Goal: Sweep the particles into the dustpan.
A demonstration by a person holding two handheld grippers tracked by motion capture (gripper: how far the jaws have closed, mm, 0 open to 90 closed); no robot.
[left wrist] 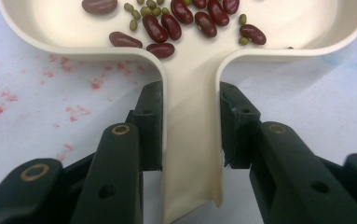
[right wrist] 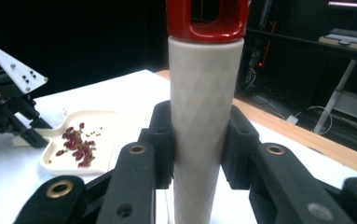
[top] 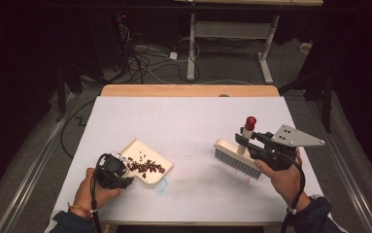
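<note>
A cream dustpan (top: pixel 150 167) lies flat on the white table at the front left, with several red beans (top: pixel 145 167) and small green ones in it. My left gripper (top: pixel 125 180) is shut on the dustpan's handle (left wrist: pixel 190 154), its pads pressing both sides. The beans (left wrist: pixel 176 21) sit in the pan just beyond the handle. At the right, my right gripper (top: pixel 245 141) is shut on the pale, red-capped handle (right wrist: pixel 203 121) of a brush (top: pixel 238 160), whose grey bristles point down and touch the table. In the right gripper view the dustpan (right wrist: pixel 78 142) lies at the far left.
The white table (top: pixel 183 121) has a wooden strip along its far edge (top: pixel 188 90). Faint red and blue marks stain the surface near the dustpan (top: pixel 163 187). Beyond the table are desk legs and cables on the floor (top: pixel 174 53).
</note>
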